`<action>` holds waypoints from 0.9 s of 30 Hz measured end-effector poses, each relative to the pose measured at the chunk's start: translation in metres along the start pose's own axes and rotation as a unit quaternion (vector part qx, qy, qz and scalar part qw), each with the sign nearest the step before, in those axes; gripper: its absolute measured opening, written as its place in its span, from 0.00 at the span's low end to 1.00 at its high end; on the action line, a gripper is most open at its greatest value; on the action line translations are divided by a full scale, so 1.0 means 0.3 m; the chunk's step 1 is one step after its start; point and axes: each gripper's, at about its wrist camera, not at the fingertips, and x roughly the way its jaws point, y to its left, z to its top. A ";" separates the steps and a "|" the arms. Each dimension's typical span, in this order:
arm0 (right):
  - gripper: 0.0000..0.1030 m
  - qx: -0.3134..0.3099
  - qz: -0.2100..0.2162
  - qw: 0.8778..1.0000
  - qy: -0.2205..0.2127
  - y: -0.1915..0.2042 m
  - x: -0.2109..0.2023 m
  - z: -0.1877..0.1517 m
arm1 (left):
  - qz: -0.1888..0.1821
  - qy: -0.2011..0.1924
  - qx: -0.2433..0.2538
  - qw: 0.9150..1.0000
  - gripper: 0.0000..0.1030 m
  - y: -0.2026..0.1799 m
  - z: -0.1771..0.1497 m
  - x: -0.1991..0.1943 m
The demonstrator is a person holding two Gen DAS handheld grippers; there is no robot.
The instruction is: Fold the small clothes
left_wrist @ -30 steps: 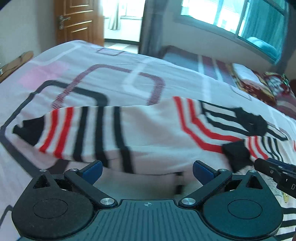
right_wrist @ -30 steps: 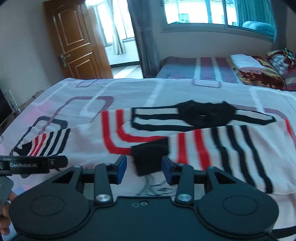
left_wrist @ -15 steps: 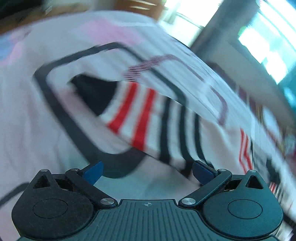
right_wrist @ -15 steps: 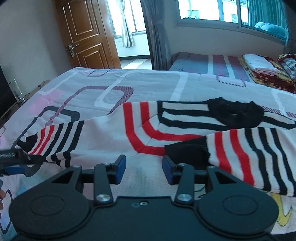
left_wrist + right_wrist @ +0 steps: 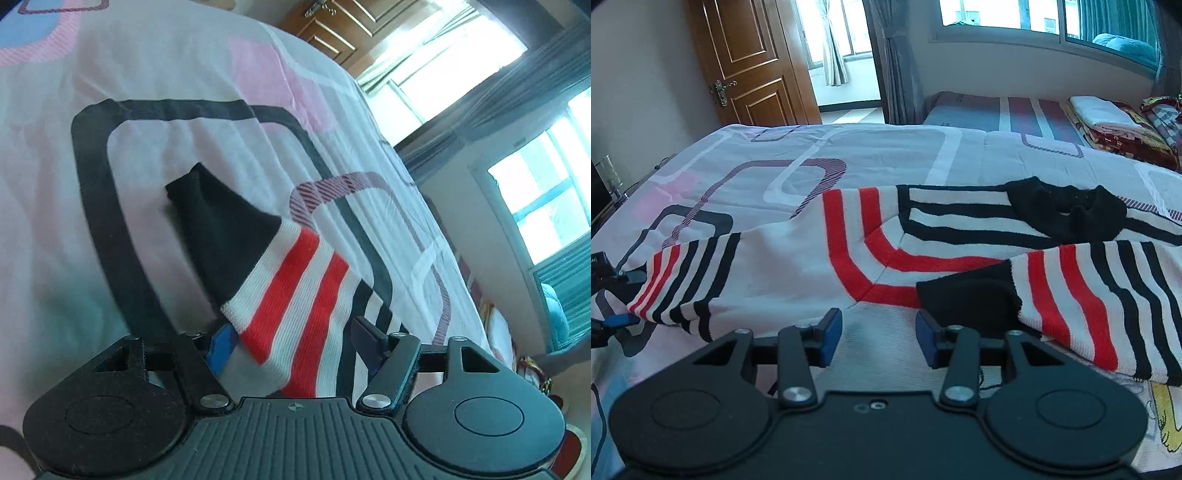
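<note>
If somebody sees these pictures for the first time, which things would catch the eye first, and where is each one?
The white knitted sweater with red and black stripes stands out first, spread across the patterned bedsheet. Its outstretched sleeve with the black cuff lies between the fingers of the left gripper, whose jaws have just been closing. The other black cuff lies folded onto the sweater's body, just ahead of the right gripper.
</note>
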 end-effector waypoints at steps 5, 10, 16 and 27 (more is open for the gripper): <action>0.42 0.001 -0.016 1.000 -0.008 -0.026 -0.009 0.007 | 0.011 0.010 -0.014 1.000 0.05 -0.006 0.003 0.022; 0.42 0.016 -0.051 0.998 -0.025 -0.104 -0.038 0.020 | -0.023 -0.041 0.089 0.995 0.05 -0.188 -0.015 -0.053; 0.43 0.033 -0.081 0.996 0.012 -0.207 0.030 -0.004 | -0.129 -0.041 0.228 0.964 0.05 -0.546 -0.129 -0.111; 0.44 0.124 -0.046 0.990 -0.048 -0.465 -0.210 -0.016 | -0.244 0.100 0.394 0.881 0.05 -1.071 -0.730 -0.007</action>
